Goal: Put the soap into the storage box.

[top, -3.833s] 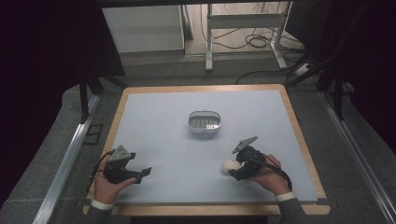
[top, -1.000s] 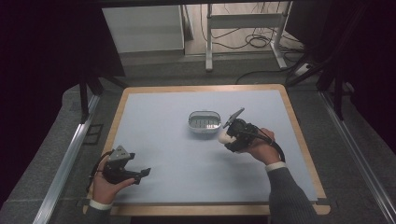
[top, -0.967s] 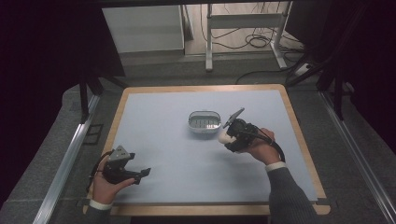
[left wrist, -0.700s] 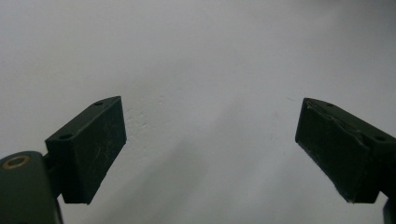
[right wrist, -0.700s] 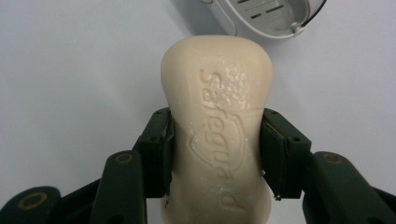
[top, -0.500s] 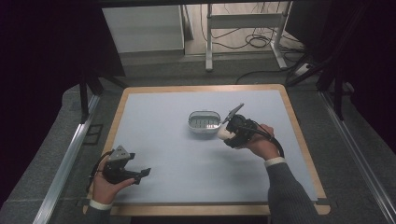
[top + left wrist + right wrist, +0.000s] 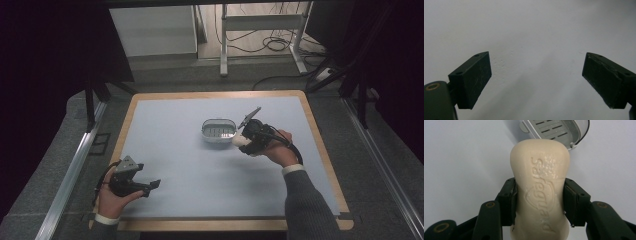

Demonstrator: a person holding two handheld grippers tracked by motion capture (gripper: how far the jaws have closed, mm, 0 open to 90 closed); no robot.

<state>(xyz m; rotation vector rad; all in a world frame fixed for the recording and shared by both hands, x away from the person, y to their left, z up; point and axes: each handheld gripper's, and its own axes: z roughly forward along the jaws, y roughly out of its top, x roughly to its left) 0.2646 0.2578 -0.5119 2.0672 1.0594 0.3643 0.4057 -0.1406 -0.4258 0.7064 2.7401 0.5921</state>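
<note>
Our right tool (image 7: 539, 202) clamps a cream bar of soap (image 7: 540, 187) across its waist, both pads pressing its sides, and holds it just beside the soap dish (image 7: 218, 130) at the middle of the counter (image 7: 170, 125). Our left tool (image 7: 536, 80) rests near the counter's front edge with its jaws wide and empty. We judge the carry nearly done: next we must bring the bar over the slotted tray, lower it level, then release.

A cream soap bar (image 7: 540, 187), embossed lettering up, is held just beside the grey slotted soap dish (image 7: 218, 130).
</note>
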